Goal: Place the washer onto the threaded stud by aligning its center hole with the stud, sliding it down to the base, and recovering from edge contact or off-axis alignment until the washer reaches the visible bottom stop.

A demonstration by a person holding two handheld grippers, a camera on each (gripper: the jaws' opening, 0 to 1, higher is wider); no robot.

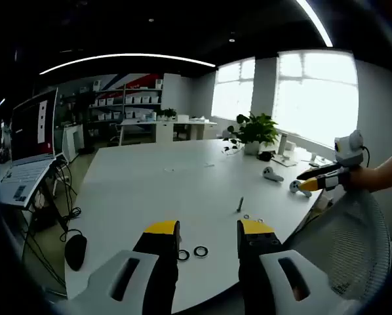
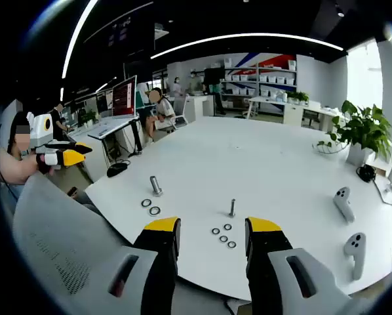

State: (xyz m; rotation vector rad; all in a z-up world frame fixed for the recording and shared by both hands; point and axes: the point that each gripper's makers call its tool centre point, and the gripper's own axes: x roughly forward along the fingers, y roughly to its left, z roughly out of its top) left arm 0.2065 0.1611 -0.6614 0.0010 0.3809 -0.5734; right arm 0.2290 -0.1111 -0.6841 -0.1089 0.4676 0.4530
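Washers (image 2: 223, 233) lie in a small cluster on the white table (image 2: 261, 164), just ahead of the right gripper (image 2: 212, 231), whose jaws stand apart holding nothing. The threaded stud (image 2: 232, 207) stands upright just beyond them. Two larger washers (image 1: 192, 252) lie between the empty, parted jaws of the left gripper (image 1: 209, 228). Further off sit two controllers (image 2: 349, 224), a potted plant (image 2: 361, 132), office shelves (image 2: 258, 83) and bright windows (image 1: 314, 95).
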